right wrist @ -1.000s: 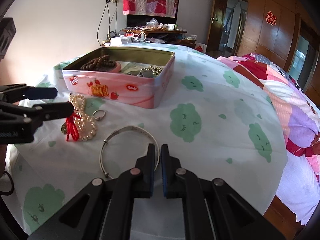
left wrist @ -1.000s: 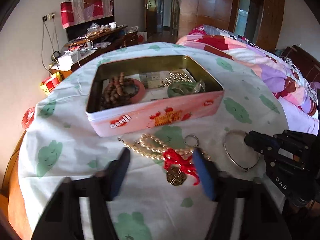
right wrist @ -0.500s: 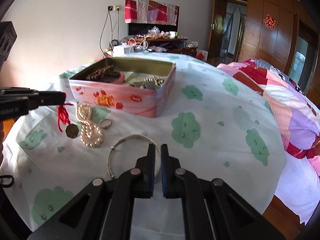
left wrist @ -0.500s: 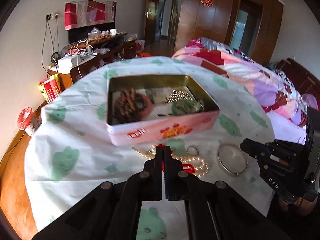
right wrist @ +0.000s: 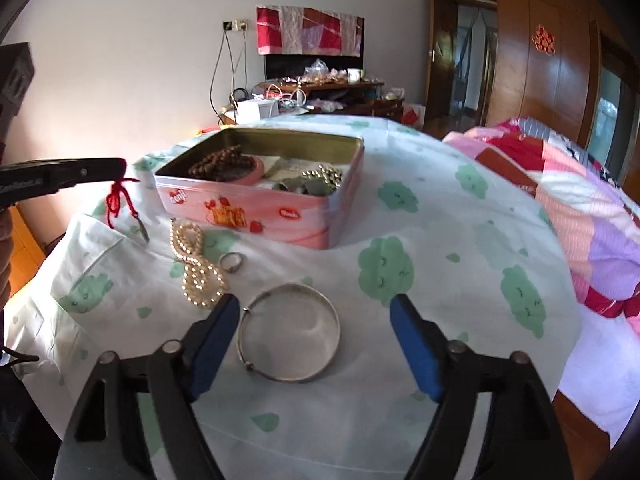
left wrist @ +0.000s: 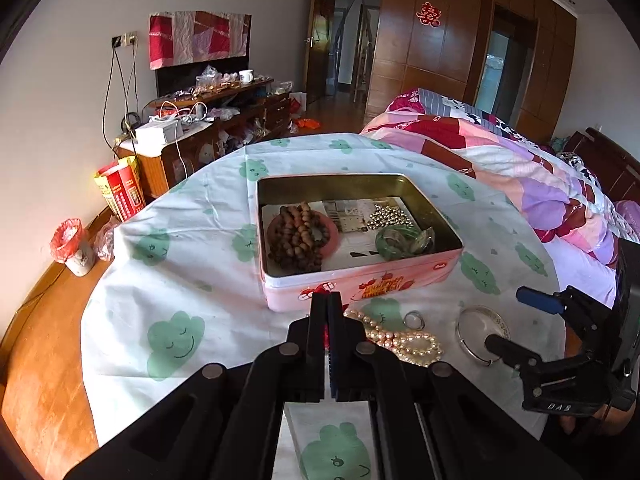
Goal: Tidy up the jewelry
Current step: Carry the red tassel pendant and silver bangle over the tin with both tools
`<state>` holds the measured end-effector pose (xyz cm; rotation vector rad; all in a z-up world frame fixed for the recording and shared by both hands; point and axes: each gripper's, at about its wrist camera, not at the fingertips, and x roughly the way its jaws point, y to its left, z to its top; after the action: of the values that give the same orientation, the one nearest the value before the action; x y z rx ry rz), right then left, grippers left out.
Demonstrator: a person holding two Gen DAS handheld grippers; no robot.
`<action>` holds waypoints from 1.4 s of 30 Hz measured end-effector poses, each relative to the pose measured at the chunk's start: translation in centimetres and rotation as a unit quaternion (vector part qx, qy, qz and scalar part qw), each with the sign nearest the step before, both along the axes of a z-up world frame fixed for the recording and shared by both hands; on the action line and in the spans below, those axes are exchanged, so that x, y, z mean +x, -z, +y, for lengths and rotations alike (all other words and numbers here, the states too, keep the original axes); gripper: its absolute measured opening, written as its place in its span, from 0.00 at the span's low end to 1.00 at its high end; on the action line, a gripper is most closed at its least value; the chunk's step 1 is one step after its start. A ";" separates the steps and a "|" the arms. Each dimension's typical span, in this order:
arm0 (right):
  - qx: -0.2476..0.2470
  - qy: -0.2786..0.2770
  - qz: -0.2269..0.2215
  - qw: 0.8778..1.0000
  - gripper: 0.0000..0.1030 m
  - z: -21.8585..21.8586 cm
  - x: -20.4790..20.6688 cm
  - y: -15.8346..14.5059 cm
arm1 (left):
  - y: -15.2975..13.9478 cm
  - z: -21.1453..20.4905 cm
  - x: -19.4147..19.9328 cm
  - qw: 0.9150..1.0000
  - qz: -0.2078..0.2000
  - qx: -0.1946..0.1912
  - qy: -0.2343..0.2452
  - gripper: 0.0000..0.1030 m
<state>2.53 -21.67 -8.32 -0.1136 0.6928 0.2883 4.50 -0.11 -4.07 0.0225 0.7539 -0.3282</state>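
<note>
Above surface's near-left edge, red-corded charm (right wrist: pixel 120 206) is held clear of cloth, cord pinched in clenched fingers of left gripper (left wrist: pixel 328 300). Right gripper (right wrist: pixel 316 320) is held with fingers spread wide, straddling silver bangle (right wrist: pixel 289 332) lying near surface's front edge. Pearl necklace (right wrist: pixel 196 264) and ring (right wrist: pixel 231 262) are laid between bangle and pink tin (right wrist: pixel 272 208).
</note>
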 end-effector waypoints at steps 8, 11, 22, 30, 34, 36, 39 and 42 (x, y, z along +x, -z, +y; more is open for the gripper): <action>-0.025 -0.021 0.052 0.998 0.70 1.5 0.7 2.2 | 0.9 -0.1 0.0 1.000 0.013 -0.002 0.002 0.00; -0.017 -0.022 0.052 0.998 0.64 1.1 0.6 2.1 | 0.7 0.0 0.1 1.000 0.010 -0.004 0.003 0.00; 0.002 -0.008 -0.022 1.000 0.64 0.7 -0.1 -2.1 | -2.5 0.0 1.0 1.000 -0.029 0.006 0.007 0.00; 0.002 -0.011 -0.054 0.998 0.64 1.5 2.3 -4.2 | -4.0 -0.7 2.6 0.998 -0.053 0.027 0.006 0.00; 0.005 -0.013 -0.062 0.998 0.64 1.6 3.5 -4.8 | -4.2 -1.0 3.6 0.998 -0.055 0.034 0.006 0.00; 0.003 -0.014 -0.066 0.998 0.64 1.8 4.2 -5.1 | -4.3 -1.2 4.2 0.998 -0.057 0.038 0.007 0.00; 0.000 -0.013 -0.068 0.998 0.64 2.0 5.2 -5.4 | -4.6 -1.6 4.9 0.997 -0.060 0.042 0.007 0.00; -0.002 -0.010 -0.070 0.998 0.64 2.2 6.4 -5.5 | -4.8 -2.1 6.0 0.997 -0.062 0.045 0.008 0.00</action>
<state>8.93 -19.49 -2.82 -0.1438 0.5545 0.2945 10.50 -2.24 0.74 0.1338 0.6451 -0.3058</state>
